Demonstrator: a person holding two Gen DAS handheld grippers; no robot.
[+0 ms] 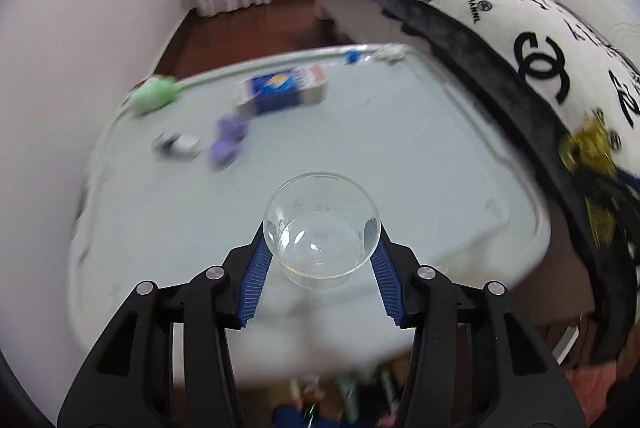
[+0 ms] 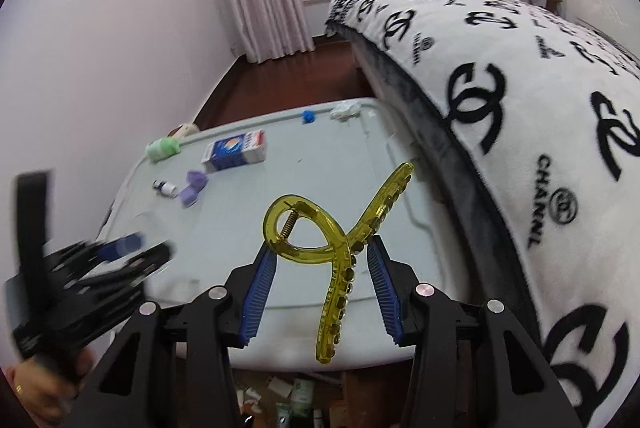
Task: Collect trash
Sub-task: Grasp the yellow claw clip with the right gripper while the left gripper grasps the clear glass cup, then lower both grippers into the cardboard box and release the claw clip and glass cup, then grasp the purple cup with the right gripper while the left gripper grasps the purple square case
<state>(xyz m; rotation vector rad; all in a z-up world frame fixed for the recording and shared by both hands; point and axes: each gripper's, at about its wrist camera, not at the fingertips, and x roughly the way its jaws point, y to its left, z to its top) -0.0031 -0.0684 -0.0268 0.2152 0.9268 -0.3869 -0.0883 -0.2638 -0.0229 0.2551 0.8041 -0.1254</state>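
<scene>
A clear glass cup [image 1: 322, 228] sits between the blue pads of my left gripper [image 1: 322, 256], which is shut on its sides and holds it above the white tabletop [image 1: 400, 147]. My right gripper [image 2: 320, 268] is shut on a translucent yellow hair claw clip [image 2: 340, 292], whose loop and toothed arms stick up and down past the pads. Across the table lie a blue and white box [image 2: 236, 149], a purple item [image 2: 192, 187], a small bottle [image 2: 165, 186], a green lump [image 2: 162, 147], a blue scrap [image 2: 307, 116] and a crumpled white tissue [image 2: 345, 109]. The left gripper [image 2: 148, 248] shows blurred at the left of the right wrist view.
A bed with a black and white logo blanket [image 1: 520, 27] presses against the table's right side. A white wall [image 2: 100, 75] runs along the left. Small bottles and packets [image 2: 292, 396] lie under the table's near edge. Curtains and a window are at the back.
</scene>
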